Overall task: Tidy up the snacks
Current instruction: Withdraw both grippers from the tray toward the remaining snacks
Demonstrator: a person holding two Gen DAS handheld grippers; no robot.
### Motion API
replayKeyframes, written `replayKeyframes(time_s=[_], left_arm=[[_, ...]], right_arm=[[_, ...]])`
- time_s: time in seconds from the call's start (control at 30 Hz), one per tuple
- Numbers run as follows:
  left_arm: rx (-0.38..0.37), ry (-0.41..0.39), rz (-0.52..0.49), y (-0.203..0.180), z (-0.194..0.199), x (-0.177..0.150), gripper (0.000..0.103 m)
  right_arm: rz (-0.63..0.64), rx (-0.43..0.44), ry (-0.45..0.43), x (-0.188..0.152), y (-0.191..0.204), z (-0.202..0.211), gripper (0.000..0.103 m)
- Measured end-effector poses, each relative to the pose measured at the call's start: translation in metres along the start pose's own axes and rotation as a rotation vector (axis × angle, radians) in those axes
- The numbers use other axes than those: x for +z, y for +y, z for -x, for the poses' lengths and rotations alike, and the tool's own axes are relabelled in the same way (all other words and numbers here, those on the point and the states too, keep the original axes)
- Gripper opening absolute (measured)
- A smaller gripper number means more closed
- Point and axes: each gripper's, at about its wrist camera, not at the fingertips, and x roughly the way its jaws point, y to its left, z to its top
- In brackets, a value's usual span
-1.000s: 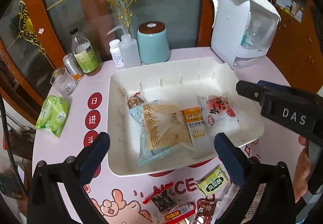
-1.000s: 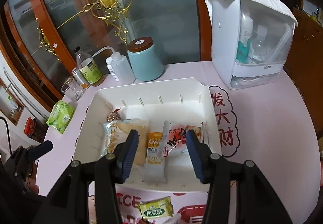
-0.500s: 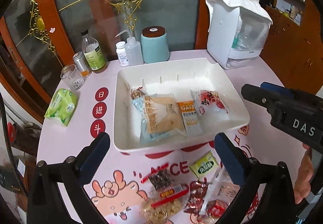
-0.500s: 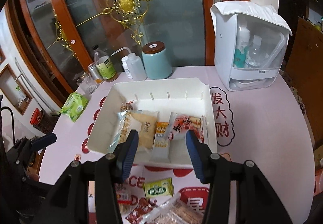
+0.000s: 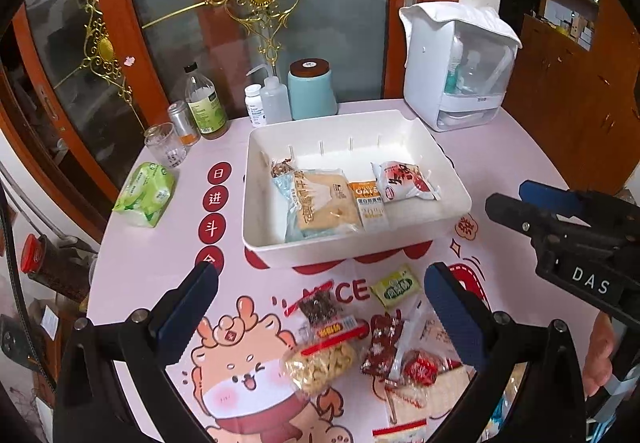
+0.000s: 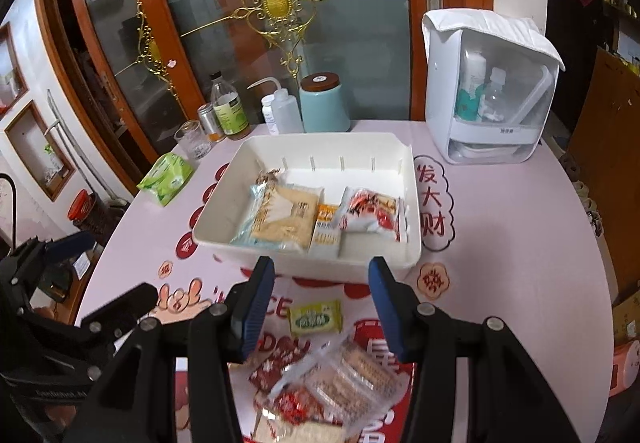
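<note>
A white tray [image 5: 448, 221] [image 6: 412, 203] on the pink table holds a beige cracker packet [image 5: 324, 203], an orange oat bar [image 5: 370, 201], a red-and-white packet [image 5: 406, 183] and a small brown packet. Loose snacks lie in front of it: a green packet [image 5: 396, 285] [image 6: 316, 319], a nut bag [image 5: 324, 359], a dark bar and red wrappers [image 6: 296, 403], a clear cracker bag [image 6: 360, 375]. My left gripper [image 5: 320, 307] is open and empty above this pile. My right gripper [image 6: 320, 305] is open and empty over the green packet; it also shows in the left wrist view [image 5: 560, 219].
Behind the tray stand a teal canister [image 5: 312, 89], a squeeze bottle, a pill bottle, a green-label bottle [image 5: 204, 103], a can and a glass [image 5: 166, 145]. A green tissue pack [image 5: 146, 195] lies left. A white dispenser box [image 5: 456, 71] stands back right.
Both grippers have pulled back and up from the tray. The loose snacks in front of the tray have come into full view. Both stay open and empty.
</note>
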Motion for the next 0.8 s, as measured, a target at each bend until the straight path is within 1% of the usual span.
replayKeyframes(time_s=[0.17, 0.43, 0.5, 0.67, 0.8], left_arm=[[0.003, -0.008, -0.012, -0.006, 0.021, -0.02, 0.103], [-0.028, 0.002, 0.004, -0.012, 0.039, -0.053, 0.103], [-0.048, 0.008, 0.014, -0.012, 0.041, -0.062, 0.103], [-0.072, 0.067, 0.017, -0.017, 0.032, -0.096, 0.103], [-0.09, 0.143, 0.029, -0.022, 0.014, -0.125, 0.103]], right_arm=[[0.004, 0.011, 0.014, -0.026, -0.002, 0.014, 0.049], [0.001, 0.006, 0.046, -0.07, -0.016, 0.033, 0.049], [-0.002, -0.003, 0.053, -0.081, -0.022, 0.036, 0.049], [0.0, -0.044, 0.086, -0.112, -0.039, 0.041, 0.049], [-0.027, -0.063, 0.139, -0.141, -0.054, 0.04, 0.049]])
